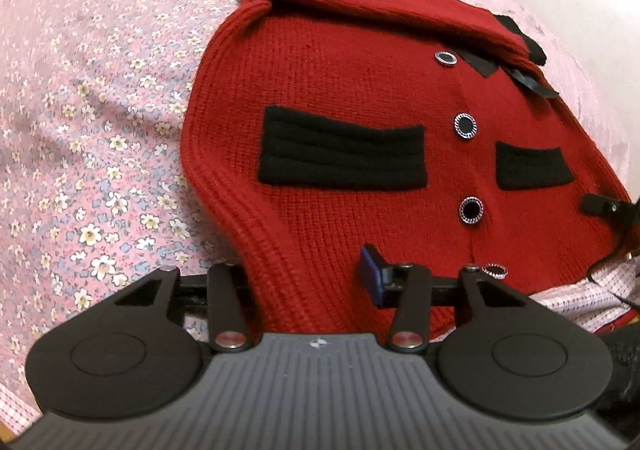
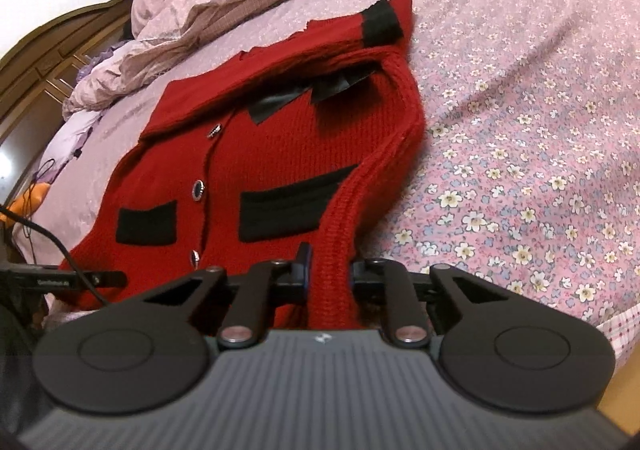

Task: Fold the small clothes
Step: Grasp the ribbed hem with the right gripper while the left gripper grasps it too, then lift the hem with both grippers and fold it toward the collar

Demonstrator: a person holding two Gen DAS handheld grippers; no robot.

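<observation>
Since cardigan (image 1: 360, 121) stretches away from both tongs, best folded forward: left tongs (image 1: 308, 282) and right tongs (image 2: 330, 274) each pinching its near hem.

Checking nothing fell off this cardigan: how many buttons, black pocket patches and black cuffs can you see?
Buttons: 4
Pocket patches: 2
Cuffs: 1
Total: 7

My grippers (image 1: 310, 282) (image 2: 328, 276) are matte black with round discs, silver pivot screws, blue pads (image 1: 370, 274) and a ribbed grey body.
</observation>
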